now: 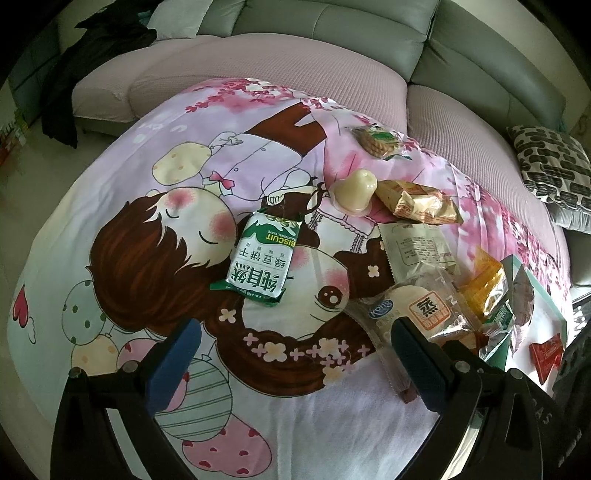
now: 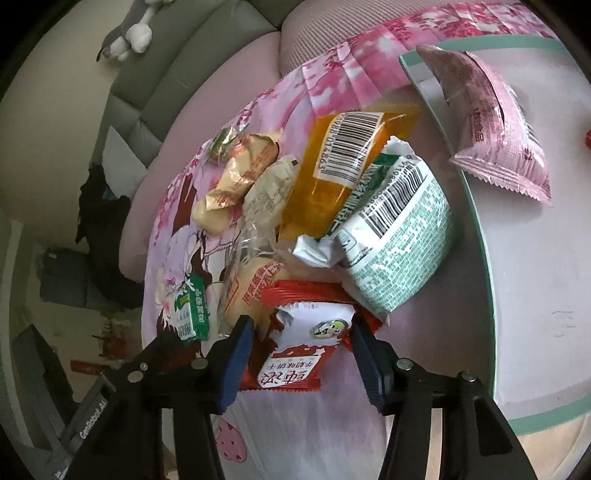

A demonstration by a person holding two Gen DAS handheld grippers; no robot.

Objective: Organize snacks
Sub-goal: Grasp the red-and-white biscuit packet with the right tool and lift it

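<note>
Snack packets lie on a cartoon-printed cloth (image 1: 155, 236). In the left wrist view a green-and-white biscuit packet (image 1: 260, 260) lies ahead of my open, empty left gripper (image 1: 295, 350), with a clear bun packet (image 1: 421, 308) by its right finger. A jelly cup (image 1: 356, 190) and a gold packet (image 1: 417, 203) lie further back. In the right wrist view my right gripper (image 2: 301, 354) is open around a red-and-white biscuit packet (image 2: 299, 354), the pads apart from it. A green-white packet (image 2: 395, 236), an orange packet (image 2: 340, 162) and a pink packet (image 2: 495, 122) on a white tray (image 2: 546, 295) lie beyond.
A grey sofa (image 1: 332, 33) with pink cushions (image 1: 258, 62) curves behind the cloth. A patterned pillow (image 1: 554, 166) lies at the right. Dark clothing (image 1: 92, 66) hangs at the left. The tray's green rim (image 2: 476, 221) lies right of the snack pile.
</note>
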